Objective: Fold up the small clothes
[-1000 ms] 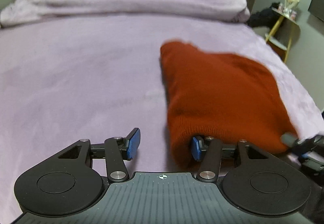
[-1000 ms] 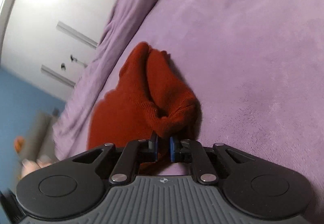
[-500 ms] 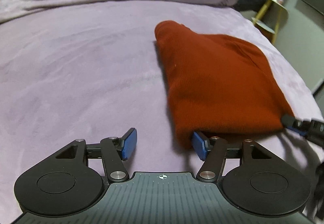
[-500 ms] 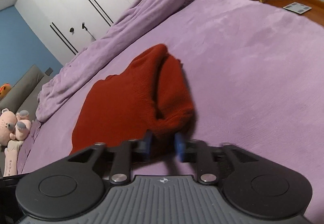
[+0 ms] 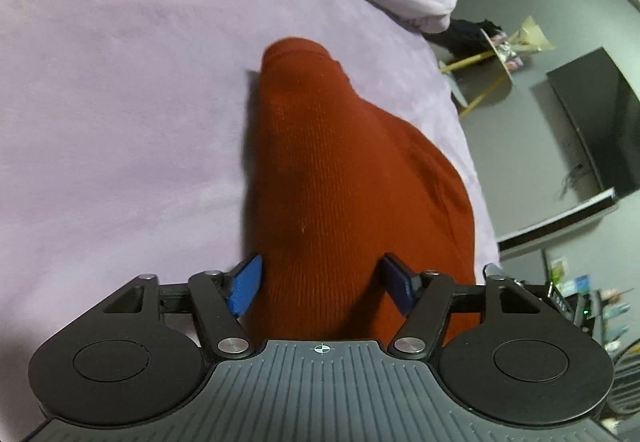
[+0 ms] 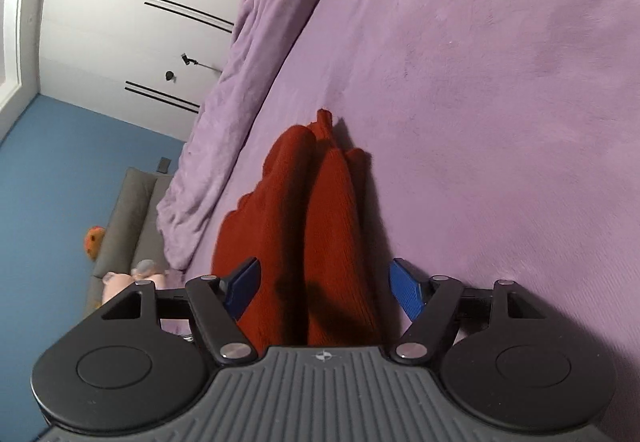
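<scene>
The rust-red knitted garment (image 5: 340,178) lies on the purple bed (image 5: 120,102), already doubled over into a long bundle, so the step in hand looks like letting go after a fold. The left gripper (image 5: 322,288) has its fingers (image 5: 245,288) spreading, with the near end of the garment lying between them; the blue pads stand at the cloth's sides and do not appear to press it. The right gripper (image 6: 325,292) is the same: its fingers (image 6: 408,292) are opening, the folded layers run out ahead between them, and the right-hand pad stands clear of the fabric over bare bed (image 6: 500,102).

The next move, as I judge it, calls for drawing both sets of fingers back without dragging the loose knit, then picking a fresh edge for another fold or smoothing.

The nearest edge of the garment is hidden under each gripper's body. Whether the left pads brush the cloth cannot be told. What kind of garment it is stays unclear.
</scene>
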`<state>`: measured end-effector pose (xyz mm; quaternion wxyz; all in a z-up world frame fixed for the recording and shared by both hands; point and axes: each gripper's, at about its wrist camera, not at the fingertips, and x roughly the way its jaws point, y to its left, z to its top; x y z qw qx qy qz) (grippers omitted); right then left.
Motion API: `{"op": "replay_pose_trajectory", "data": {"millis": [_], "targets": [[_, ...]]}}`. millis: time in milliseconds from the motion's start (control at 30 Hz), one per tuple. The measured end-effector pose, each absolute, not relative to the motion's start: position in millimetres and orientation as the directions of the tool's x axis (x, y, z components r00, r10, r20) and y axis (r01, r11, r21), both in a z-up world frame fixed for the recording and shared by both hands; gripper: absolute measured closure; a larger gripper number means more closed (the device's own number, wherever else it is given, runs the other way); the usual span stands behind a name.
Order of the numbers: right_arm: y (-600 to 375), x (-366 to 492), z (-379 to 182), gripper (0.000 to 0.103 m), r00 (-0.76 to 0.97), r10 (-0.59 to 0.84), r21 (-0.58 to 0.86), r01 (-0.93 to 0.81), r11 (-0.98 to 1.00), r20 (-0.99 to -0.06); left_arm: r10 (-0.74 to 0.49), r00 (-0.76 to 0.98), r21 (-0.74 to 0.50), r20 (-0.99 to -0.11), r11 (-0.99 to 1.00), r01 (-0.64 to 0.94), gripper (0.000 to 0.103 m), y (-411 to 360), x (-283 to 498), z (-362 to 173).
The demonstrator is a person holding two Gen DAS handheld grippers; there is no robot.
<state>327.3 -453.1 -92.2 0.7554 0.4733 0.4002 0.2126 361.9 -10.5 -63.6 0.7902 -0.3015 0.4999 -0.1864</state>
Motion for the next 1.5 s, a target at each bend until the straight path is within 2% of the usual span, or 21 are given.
{"op": "replay_pose_trajectory", "data": {"millis": [67,100,133,167,200,267,367,433,600,867,933,1000,1067,1133,1233,1300,1367,1500], "targets": [[-442.3,339.3,-97.7,0.035,0.564,0.720,0.894,0.073,0.443,-0.403,-0.606,0.432,-0.690,-0.668,0.722,-0.053,0.029,-12.8,371.6,-75.1],[-436.3,344.6,-99.4,0.042,0.556,0.721,0.887,0.068,0.457,-0.413,-0.612,0.431,-0.698,-0.663,0.713,-0.061,0.029,-14.0,374.1,-79.8],[-431.1,347.4,-101.3,0.045,0.553,0.723,0.886,0.065,0.460,-0.415,-0.621,0.427,-0.707,-0.657,0.704,-0.065,0.031,-15.7,376.5,-85.0],[-426.2,350.2,-103.6,0.052,0.552,0.725,0.889,0.069,0.452,-0.411,-0.627,0.426,-0.714,-0.651,0.697,-0.066,0.033,-16.0,377.6,-87.9],[-422.0,352.0,-105.9,0.064,0.552,0.728,0.893,0.074,0.444,-0.407,-0.634,0.428,-0.723,-0.644,0.687,-0.070,0.034,-15.7,378.4,-90.9],[-413.3,351.6,-107.4,0.068,0.569,0.716,0.892,0.070,0.447,-0.403,-0.643,0.431,-0.736,-0.633,0.672,-0.080,0.042,-13.1,378.9,-93.0],[-406.1,346.3,-102.3,0.070,0.589,0.717,0.906,0.064,0.419,-0.373,-0.653,0.442,-0.750,-0.616,0.657,-0.076,0.052,-6.2,377.3,-92.1],[-400.0,344.4,-98.9,0.071,0.582,0.739,0.925,0.063,0.375,-0.340,-0.657,0.455,-0.758,-0.600,0.649,-0.063,0.055,-3.3,369.3,-81.6],[-362.0,328.6,-86.7,0.071,0.497,0.801,0.928,0.022,0.373,-0.334,-0.669,0.472,-0.766,-0.574,0.643,-0.020,0.055,17.0,342.6,-44.4],[-297.7,284.9,-91.5,0.070,0.369,0.855,0.918,-0.010,0.396,-0.364,-0.559,0.444,-0.651,-0.700,0.755,-0.075,0.054,74.5,269.1,-24.2],[-296.6,279.2,-82.3,0.066,0.381,0.816,0.883,0.002,0.469,-0.434,-0.536,0.446,-0.633,-0.717,0.768,-0.095,0.053,84.6,254.8,-27.7],[-300.5,275.2,-61.9,0.053,0.432,0.716,0.798,0.012,0.603,-0.548,-0.504,0.448,-0.611,-0.738,0.782,-0.127,0.050,91.4,249.3,-29.1],[-302.9,267.6,-31.6,0.052,0.525,0.580,0.676,-0.012,0.737,-0.623,-0.444,0.463,-0.559,-0.767,0.816,-0.144,0.051,93.5,244.5,-22.2],[-294.1,262.7,1.3,0.052,0.610,0.461,0.551,-0.048,0.833,-0.645,-0.353,0.511,-0.472,-0.784,0.873,-0.121,0.053,91.3,238.8,-3.1],[-258.3,275.5,17.0,0.061,0.587,0.443,0.512,-0.056,0.857,-0.678,-0.231,0.602,-0.367,-0.764,0.924,-0.111,0.049,81.0,243.1,24.4],[-224.4,292.7,14.5,0.074,0.549,0.440,0.489,-0.064,0.870,-0.711,-0.215,0.614,-0.357,-0.760,0.927,-0.117,0.047,70.9,258.1,27.7],[-197.6,309.9,6.4,0.081,0.528,0.431,0.471,-0.064,0.880,-0.732,-0.200,0.620,-0.362,-0.758,0.921,-0.144,0.047,59.0,276.3,23.7],[-167.2,338.7,-13.4,0.084,0.509,0.305,0.345,-0.015,0.938,-0.805,-0.101,0.604,-0.259,-0.791,0.949,-0.181,0.048,38.3,308.6,0.3]]}}
